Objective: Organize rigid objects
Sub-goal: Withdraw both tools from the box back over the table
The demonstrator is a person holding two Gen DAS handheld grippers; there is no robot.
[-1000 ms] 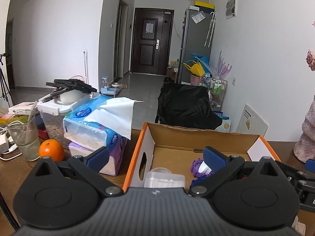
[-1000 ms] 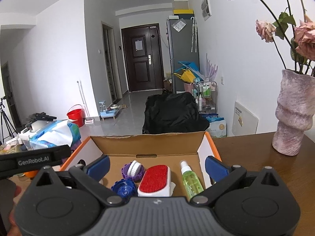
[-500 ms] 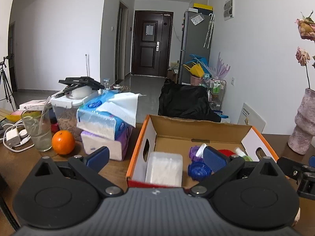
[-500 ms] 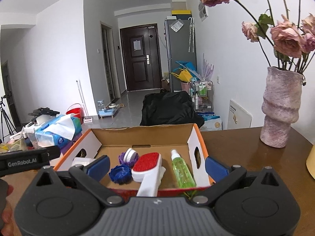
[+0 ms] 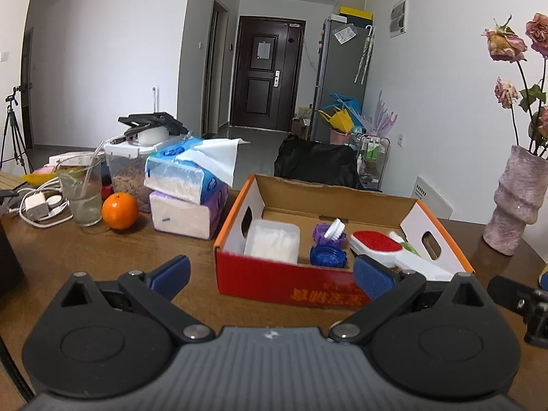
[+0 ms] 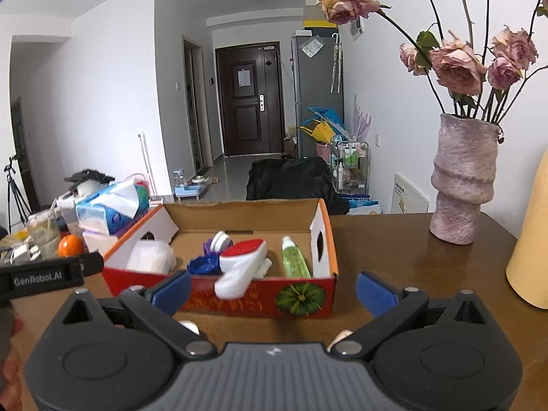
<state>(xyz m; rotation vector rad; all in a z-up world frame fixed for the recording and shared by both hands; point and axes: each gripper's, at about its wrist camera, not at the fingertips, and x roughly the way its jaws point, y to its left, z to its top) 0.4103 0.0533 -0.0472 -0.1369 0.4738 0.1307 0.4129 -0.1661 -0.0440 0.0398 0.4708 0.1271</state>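
An open cardboard box [image 5: 322, 286] [image 6: 219, 299] with a red front sits on the brown table. Inside lie a clear case of cotton swabs [image 5: 272, 244] [image 6: 150, 257], a purple ring with a white brush [image 5: 330, 232] [image 6: 215, 241], a blue lid [image 5: 327, 256] [image 6: 203, 265], a red-and-white lint brush [image 5: 383, 248] [image 6: 241, 263] and a green spray bottle [image 6: 293, 260]. My left gripper [image 5: 270, 275] is open in front of the box, holding nothing. My right gripper [image 6: 272, 287] is open too, just short of the box's front wall.
Left of the box stand stacked tissue packs [image 5: 188, 191], an orange [image 5: 120, 210], a glass [image 5: 80, 193] and a lidded food container [image 5: 126, 164]. A pink vase with dried roses [image 6: 462, 185] and a yellow object [image 6: 531, 246] stand at the right. The left gripper's body [image 6: 44, 275] shows in the right wrist view.
Both grippers have drawn back and up from over the box, so its red front wall now shows. Both stayed open and empty.
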